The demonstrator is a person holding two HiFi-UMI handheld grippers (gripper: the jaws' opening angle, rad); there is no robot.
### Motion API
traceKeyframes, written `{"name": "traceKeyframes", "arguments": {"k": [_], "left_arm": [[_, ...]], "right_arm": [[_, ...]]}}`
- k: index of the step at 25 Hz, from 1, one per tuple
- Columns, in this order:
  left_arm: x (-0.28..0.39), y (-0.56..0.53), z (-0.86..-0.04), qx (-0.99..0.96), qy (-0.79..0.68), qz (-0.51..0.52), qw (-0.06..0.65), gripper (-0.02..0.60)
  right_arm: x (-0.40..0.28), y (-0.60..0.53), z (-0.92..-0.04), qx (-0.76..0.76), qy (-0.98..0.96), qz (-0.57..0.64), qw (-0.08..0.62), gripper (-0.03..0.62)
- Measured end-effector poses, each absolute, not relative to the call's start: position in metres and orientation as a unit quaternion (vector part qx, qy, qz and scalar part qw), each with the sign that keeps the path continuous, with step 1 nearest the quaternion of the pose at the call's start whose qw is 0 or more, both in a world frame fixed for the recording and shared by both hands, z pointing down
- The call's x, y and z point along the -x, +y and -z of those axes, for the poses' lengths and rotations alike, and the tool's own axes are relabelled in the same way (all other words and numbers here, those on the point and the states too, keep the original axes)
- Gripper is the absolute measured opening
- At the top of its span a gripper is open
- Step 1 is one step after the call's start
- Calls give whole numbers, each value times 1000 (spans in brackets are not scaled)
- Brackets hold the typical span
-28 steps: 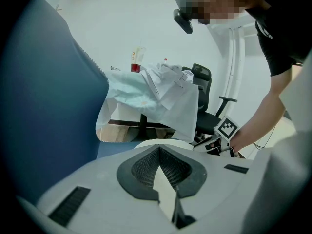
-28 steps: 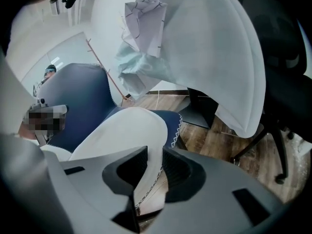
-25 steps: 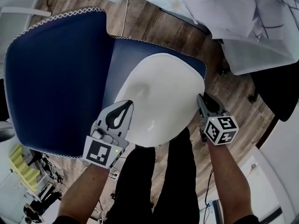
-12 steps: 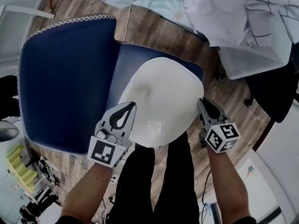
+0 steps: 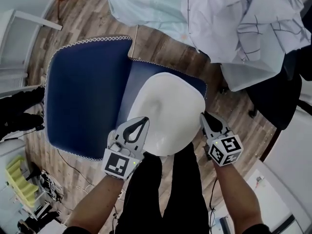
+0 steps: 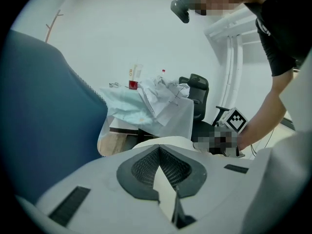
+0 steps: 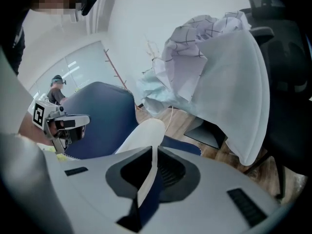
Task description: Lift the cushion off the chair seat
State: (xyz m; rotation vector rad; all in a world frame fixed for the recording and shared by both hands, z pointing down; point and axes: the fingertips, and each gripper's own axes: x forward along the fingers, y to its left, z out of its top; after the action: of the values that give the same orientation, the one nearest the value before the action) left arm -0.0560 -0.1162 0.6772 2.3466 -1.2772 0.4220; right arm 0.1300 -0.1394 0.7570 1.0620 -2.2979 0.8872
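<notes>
Head view: both grippers have come up with the cushion [image 5: 168,111] over the past second. The navy chair [image 5: 83,96] now sits smaller and farther below them, with more blue seat showing at the cushion's far edge. The left gripper [image 5: 140,122] and right gripper [image 5: 204,117] pinch the near rim on either side. The lift looks well begun, though whether the far edge has cleared the seat cannot be told. The cushion is a smooth, cream-white rounded pad with a shallow dimple. The chair is matte navy, edged in white zigzag stitching, and stands on a wood-plank floor [image 5: 92,13]. Rumpled pale laundry [image 5: 234,28] lies beyond.

Left gripper view: the left gripper's [image 6: 160,155] jaws are clamped on a thin cream fold of the cushion [image 6: 165,141], which sits against their ribbed black pads. The right gripper [image 6: 235,121] shows across the pad.

Right gripper view: the right gripper's [image 7: 151,152] jaws have just been closing and now nip the cushion's [image 7: 141,135] edge, cream with a dark blue layer beside it. The pad's soft curve rises ahead of the chair, and the left gripper [image 7: 58,123] is opposite.
</notes>
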Motion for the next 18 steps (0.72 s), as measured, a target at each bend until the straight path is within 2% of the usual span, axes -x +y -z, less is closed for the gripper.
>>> {"name": "traceKeyframes", "arguments": {"k": [12,18], "left_arm": [[81,-117,-623,-848,-469,-181,171,3],[94,-108,-577,-834,-493,-158,190,3]], "right_arm": [[-93,-126,-686,-366,-854,-295,223,34],[-76,-113,-643,-380,-842,-325,205,29]]}}
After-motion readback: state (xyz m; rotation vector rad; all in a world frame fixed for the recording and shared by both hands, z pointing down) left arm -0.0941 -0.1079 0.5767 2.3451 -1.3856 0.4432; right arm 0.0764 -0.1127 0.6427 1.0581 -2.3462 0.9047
